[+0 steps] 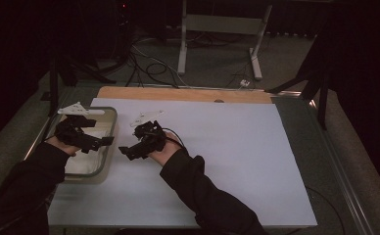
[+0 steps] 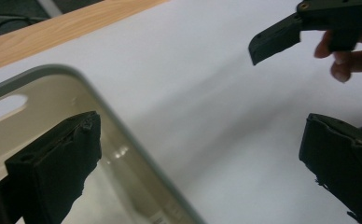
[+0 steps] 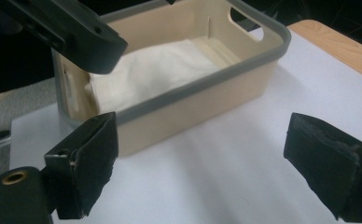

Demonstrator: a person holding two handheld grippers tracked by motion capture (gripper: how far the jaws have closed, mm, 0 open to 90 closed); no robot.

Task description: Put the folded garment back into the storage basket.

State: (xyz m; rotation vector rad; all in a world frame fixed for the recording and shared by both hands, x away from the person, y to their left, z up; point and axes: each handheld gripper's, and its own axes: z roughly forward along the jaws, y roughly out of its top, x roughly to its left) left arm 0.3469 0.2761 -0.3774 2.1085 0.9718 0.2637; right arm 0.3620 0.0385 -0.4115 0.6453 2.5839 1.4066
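Note:
A beige bin with a grey rim stands at the left of the table, and a folded white cloth lies inside it. My left gripper hovers over the bin's right side, open and empty, one jaw above the bin and the other above the white sheet. My right gripper is just right of the bin, low over the sheet, and points at the bin's side wall. It is open with nothing between its jaws. The two grippers are close together.
A white sheet covers most of the table, with a wooden strip bare along the far edge. Beyond the table, cables and a metal stand sit on the floor. The sheet stretches wide to the right.

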